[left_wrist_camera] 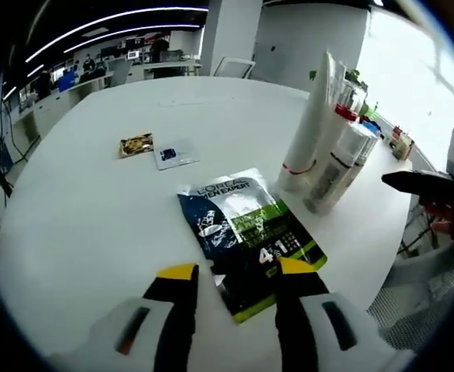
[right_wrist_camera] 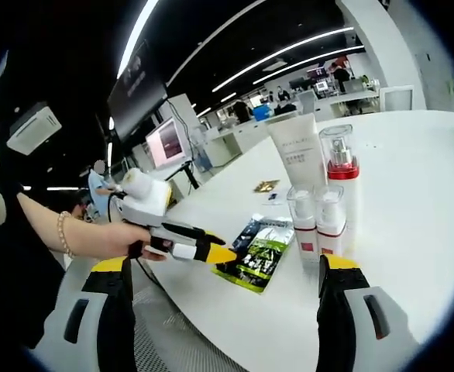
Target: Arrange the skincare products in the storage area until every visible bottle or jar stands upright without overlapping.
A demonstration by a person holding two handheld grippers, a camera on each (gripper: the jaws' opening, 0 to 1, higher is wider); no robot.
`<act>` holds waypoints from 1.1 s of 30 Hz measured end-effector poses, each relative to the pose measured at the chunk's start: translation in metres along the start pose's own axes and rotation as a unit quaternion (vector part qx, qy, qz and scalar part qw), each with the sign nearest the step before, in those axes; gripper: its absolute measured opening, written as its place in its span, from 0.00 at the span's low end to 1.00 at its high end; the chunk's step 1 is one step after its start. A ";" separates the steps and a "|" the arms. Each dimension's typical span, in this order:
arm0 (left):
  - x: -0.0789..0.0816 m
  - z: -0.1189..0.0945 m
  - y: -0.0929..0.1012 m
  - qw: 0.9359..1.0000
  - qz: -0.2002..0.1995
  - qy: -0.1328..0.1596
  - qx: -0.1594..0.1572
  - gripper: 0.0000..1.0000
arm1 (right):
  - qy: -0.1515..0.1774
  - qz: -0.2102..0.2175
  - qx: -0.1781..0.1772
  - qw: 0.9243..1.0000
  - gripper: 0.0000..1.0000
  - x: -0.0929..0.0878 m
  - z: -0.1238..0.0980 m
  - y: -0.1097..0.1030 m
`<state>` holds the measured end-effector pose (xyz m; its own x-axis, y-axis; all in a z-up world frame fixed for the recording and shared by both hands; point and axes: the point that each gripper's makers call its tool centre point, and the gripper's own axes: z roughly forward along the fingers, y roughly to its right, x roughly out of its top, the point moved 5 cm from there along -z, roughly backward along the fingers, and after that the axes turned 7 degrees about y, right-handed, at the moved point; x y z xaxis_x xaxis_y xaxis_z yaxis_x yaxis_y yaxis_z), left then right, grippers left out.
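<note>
Green-and-navy "L'OREAL MEN EXPERT" sachet (left_wrist_camera: 246,236)

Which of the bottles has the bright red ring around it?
The tall clear-capped bottle beside the white tube. The two small pump bottles in front have clear caps with no such ring.

Bare table (left_wrist_camera: 87,201) left of sachet (left_wrist_camera: 246,232); bottles (left_wrist_camera: 331,163) crowd right.
</note>
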<state>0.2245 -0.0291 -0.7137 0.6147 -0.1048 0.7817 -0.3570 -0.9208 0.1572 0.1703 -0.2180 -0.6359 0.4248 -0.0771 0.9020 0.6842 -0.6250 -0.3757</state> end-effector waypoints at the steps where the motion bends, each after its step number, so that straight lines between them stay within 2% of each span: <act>1: 0.001 -0.002 0.001 1.000 0.001 0.001 -0.001 0.42 | -0.001 -0.001 0.000 1.000 0.99 -0.001 0.000 0.001; 10: 0.001 -0.020 -0.009 1.000 -0.010 0.016 0.000 0.56 | -0.004 -0.007 -0.003 1.000 0.99 -0.003 0.001 0.003; 13: 0.004 -0.030 -0.007 1.000 -0.010 0.023 -0.005 0.59 | -0.009 -0.015 -0.002 1.000 0.99 -0.004 0.001 0.001; 16: 0.006 -0.040 -0.006 0.999 -0.012 0.028 -0.008 0.66 | -0.019 -0.027 0.005 0.999 0.99 -0.006 0.003 -0.003; 20: 0.003 -0.052 -0.018 1.000 -0.011 0.028 0.000 0.66 | -0.022 -0.033 0.006 0.999 1.00 -0.007 0.002 -0.003; 26: 0.001 -0.071 -0.024 0.999 -0.023 0.032 0.005 0.72 | -0.025 -0.041 -0.001 0.999 1.00 -0.008 0.001 0.000; 28: 0.005 -0.080 -0.023 0.999 -0.008 0.045 0.008 0.71 | -0.021 -0.038 0.010 0.999 1.00 -0.008 0.001 -0.003; 30: 0.007 -0.088 -0.023 0.999 -0.004 0.053 0.000 0.71 | -0.025 -0.041 0.012 0.999 1.00 -0.009 0.001 -0.003; 33: 0.012 -0.099 -0.020 0.998 0.004 0.065 -0.020 0.77 | -0.027 -0.043 0.014 0.999 1.00 -0.010 0.002 -0.004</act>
<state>0.1689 0.0250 -0.6478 0.5169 -0.0596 0.8540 -0.3907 -0.9040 0.1734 0.1644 -0.2132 -0.6434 0.3949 0.0193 0.9185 0.7355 -0.6058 -0.3035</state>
